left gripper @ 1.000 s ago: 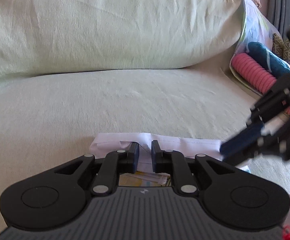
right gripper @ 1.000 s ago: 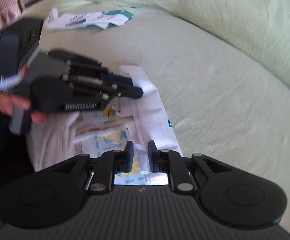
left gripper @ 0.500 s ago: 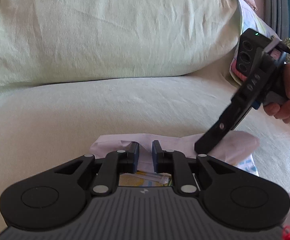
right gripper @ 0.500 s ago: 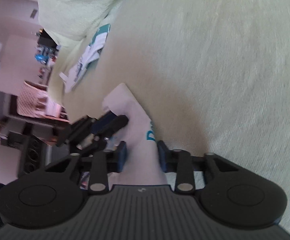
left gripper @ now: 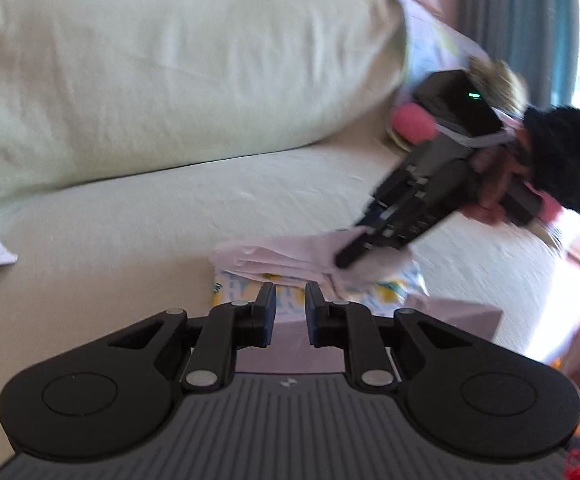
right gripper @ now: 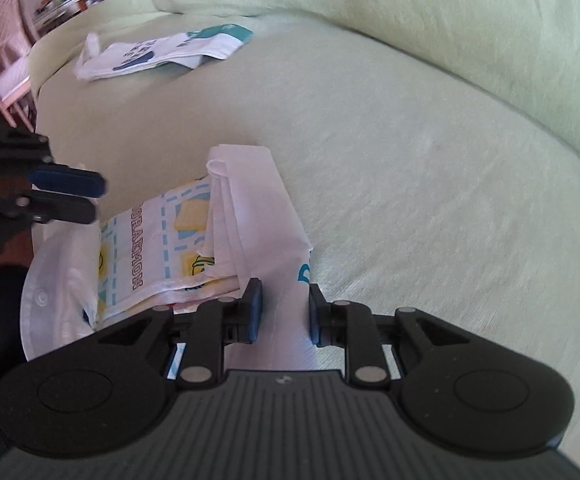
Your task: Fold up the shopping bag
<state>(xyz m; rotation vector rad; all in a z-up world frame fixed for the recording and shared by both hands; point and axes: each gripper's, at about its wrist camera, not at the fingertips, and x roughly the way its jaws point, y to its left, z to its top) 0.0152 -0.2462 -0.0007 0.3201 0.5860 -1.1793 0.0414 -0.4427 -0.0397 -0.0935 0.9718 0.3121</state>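
I had the shopping bag lying on the sofa seat, already folded into a narrow strip, with its white fold running away from the right gripper's tips. That gripper's jaws had just been closing and stood narrowly apart. The fold lay between them, but I could not see the pads pinching it.

The left gripper was released and empty, its jaws a little apart. It was clear of the bag, which lay just ahead of its tips.

I judged the lengthwise fold done and the end-over-end fold next. For that I needed the right jaws to take the near end and carry it forward over the far end, with the left pinning the middle.
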